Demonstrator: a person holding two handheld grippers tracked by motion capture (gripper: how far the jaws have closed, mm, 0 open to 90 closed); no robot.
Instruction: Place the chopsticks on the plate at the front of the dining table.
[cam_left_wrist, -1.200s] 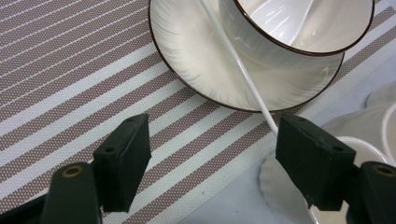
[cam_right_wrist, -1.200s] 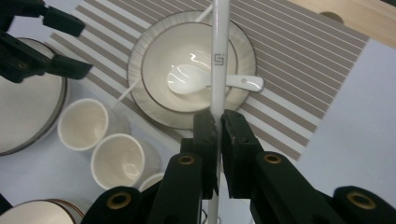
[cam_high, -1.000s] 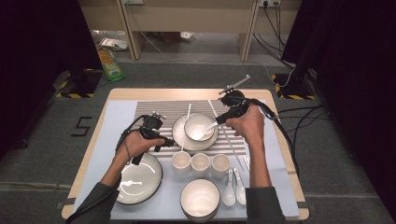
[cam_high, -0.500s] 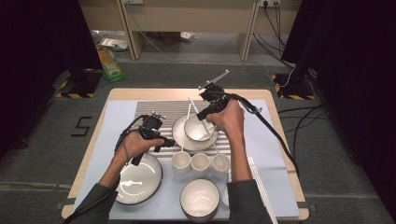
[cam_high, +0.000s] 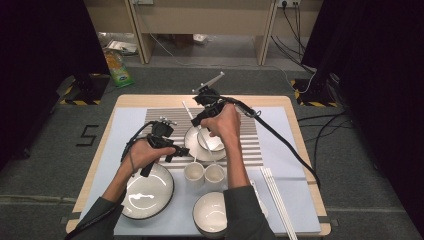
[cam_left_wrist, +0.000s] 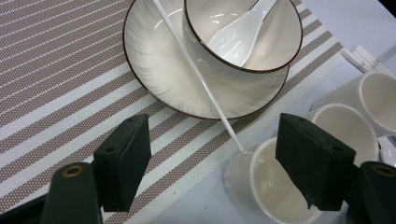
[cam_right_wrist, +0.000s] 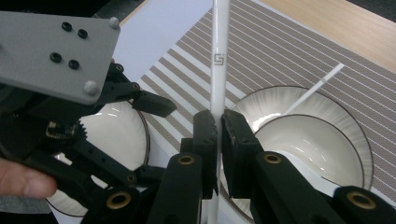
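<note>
My right gripper (cam_high: 196, 120) (cam_right_wrist: 218, 125) hovers over the far left of a white plate (cam_high: 192, 150) and is shut on a white chopstick (cam_right_wrist: 218, 60), which stands upright between the jaws. A second chopstick (cam_right_wrist: 322, 84) leans on the plate (cam_right_wrist: 280, 100). The plate carries a small bowl (cam_high: 212, 141) with a white spoon (cam_left_wrist: 238, 32) in it. A chopstick (cam_left_wrist: 196, 74) slants across the plate toward a cup (cam_left_wrist: 271, 186); I cannot tell which one it is. My left gripper (cam_high: 167, 145) (cam_left_wrist: 219, 140) is open just left of the plate with nothing between its jaws.
A striped placemat (cam_high: 255, 135) lies under the plate. Two cups (cam_high: 194, 172) (cam_high: 215, 174) stand in front of it. A large bowl (cam_high: 147, 192) sits near left and another bowl (cam_high: 210, 212) at the front edge. Spare chopsticks (cam_high: 277, 200) lie at the right.
My right gripper has moved left and slightly away, from the plate's right side to over its far left, carrying the chopstick. The left gripper has stayed put.
</note>
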